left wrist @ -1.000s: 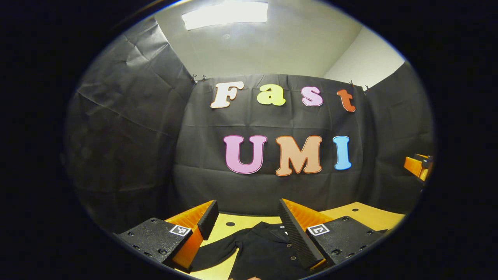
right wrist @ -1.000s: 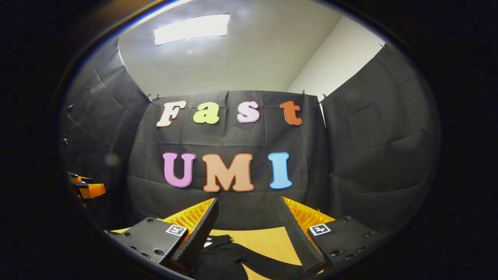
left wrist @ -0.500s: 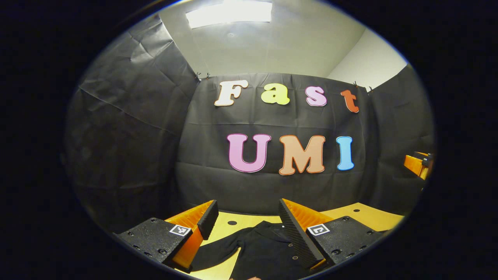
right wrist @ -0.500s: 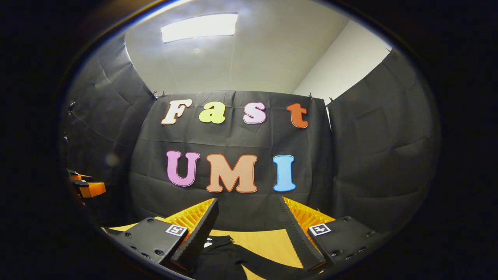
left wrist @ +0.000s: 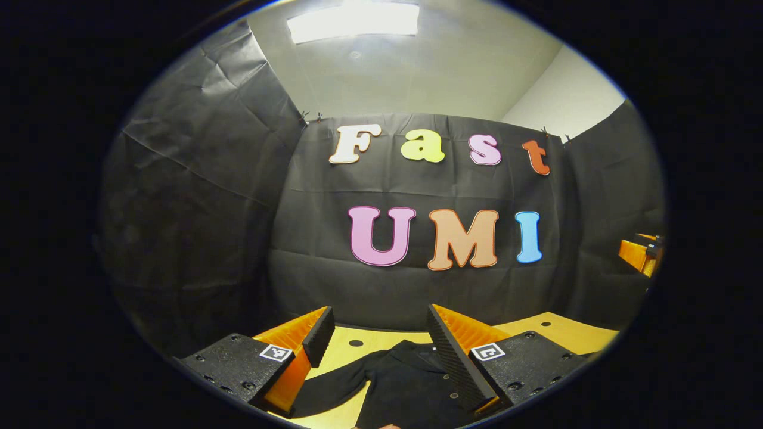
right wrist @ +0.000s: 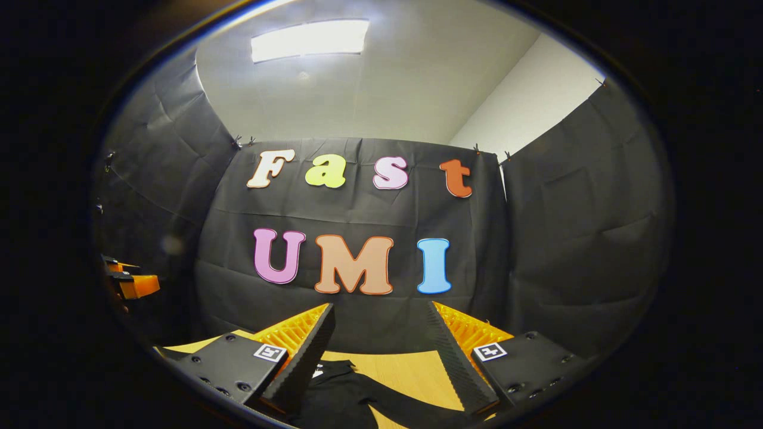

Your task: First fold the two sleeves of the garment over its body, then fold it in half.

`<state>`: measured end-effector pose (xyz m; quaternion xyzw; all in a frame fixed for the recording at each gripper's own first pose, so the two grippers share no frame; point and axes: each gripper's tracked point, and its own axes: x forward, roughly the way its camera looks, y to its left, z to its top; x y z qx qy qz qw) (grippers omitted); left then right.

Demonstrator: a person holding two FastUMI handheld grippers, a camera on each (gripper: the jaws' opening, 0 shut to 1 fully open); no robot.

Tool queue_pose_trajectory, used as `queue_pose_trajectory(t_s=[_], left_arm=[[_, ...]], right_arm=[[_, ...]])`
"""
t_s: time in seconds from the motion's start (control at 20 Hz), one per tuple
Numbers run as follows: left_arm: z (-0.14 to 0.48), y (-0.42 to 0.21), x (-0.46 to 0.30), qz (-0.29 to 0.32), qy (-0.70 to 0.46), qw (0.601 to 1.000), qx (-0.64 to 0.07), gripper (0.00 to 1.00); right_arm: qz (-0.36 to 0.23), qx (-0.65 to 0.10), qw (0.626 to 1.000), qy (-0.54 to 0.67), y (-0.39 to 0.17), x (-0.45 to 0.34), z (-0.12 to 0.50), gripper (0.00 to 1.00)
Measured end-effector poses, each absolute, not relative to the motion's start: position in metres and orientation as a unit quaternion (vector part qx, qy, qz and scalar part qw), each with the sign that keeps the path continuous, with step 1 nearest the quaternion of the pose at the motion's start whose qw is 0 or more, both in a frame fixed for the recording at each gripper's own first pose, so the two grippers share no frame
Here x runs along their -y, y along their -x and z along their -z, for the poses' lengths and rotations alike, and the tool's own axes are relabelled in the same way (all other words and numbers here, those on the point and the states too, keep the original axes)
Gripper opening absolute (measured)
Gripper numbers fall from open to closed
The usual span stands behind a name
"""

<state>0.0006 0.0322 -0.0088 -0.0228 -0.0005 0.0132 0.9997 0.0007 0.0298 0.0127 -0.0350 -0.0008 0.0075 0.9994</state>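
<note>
A flat wooden table [left wrist: 554, 330] with small round holes carries a black, soft garment [left wrist: 405, 381] spread out on it, its collar toward the booth's far wall and one sleeve [left wrist: 331, 387] lying out flat to the side. Above the garment the left gripper [left wrist: 378, 325] hangs with its ribbed, wedge-shaped fingers [left wrist: 447, 363] spread wide and holding nothing. In the right gripper view the right gripper [right wrist: 381, 325] is likewise wide and empty over the garment [right wrist: 334, 399], whose long narrow sleeve [right wrist: 411, 408] trails across the bare wood [right wrist: 405, 366].
</note>
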Motion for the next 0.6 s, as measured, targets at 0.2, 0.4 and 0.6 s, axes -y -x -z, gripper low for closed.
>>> queue_pose_trajectory(t_s=[0.2,0.4,0.6], left_arm=[[0.0122,-0.0009,-0.0328,-0.013,0.024,1.0,-0.003,0.93],[0.0159,-0.0025,-0.0329,-0.011,0.027,1.0,-0.007,0.93],[0.0161,-0.0039,-0.0323,-0.009,0.028,1.0,-0.007,0.93]], right_arm=[[-0.005,0.001,0.999,0.04,0.0,-0.0294,-0.013,0.99],[0.002,0.0,0.999,0.04,-0.0005,-0.0247,-0.013,0.99],[0.009,0.0,0.999,0.04,-0.0026,-0.0213,-0.0133,0.98]])
